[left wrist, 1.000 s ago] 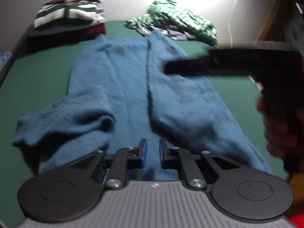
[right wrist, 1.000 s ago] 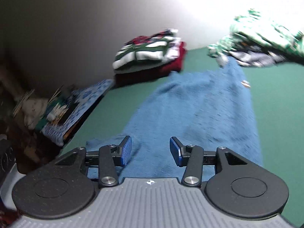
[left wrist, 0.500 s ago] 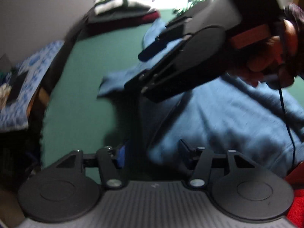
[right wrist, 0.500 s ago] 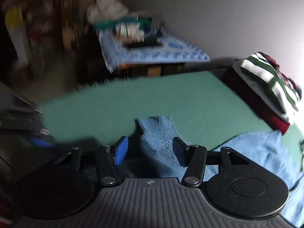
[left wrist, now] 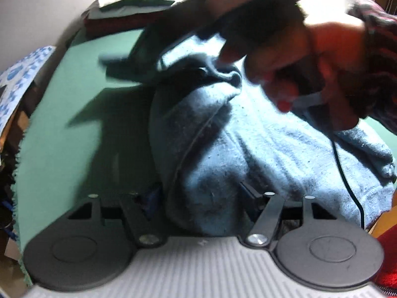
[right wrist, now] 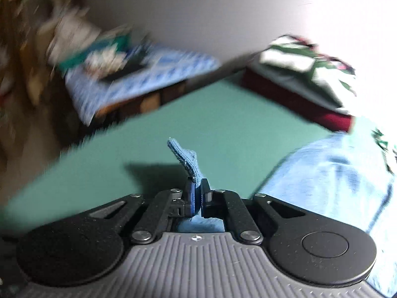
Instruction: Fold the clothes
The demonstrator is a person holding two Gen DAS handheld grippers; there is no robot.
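Dim, motion-blurred; window glare top right.

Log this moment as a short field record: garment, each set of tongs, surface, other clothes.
garment: blue sweater, rumpled, spread on the table
right tongs: shut on a sweater cuff, which sticks up past the tips
left tongs: open, a bunched fold of the sweater between the fingers
surface: green table cover
other clothes: folded stack, green-and-white piece on top, dark red below, at the far edge
person: hand holding the right tongs over the sweater
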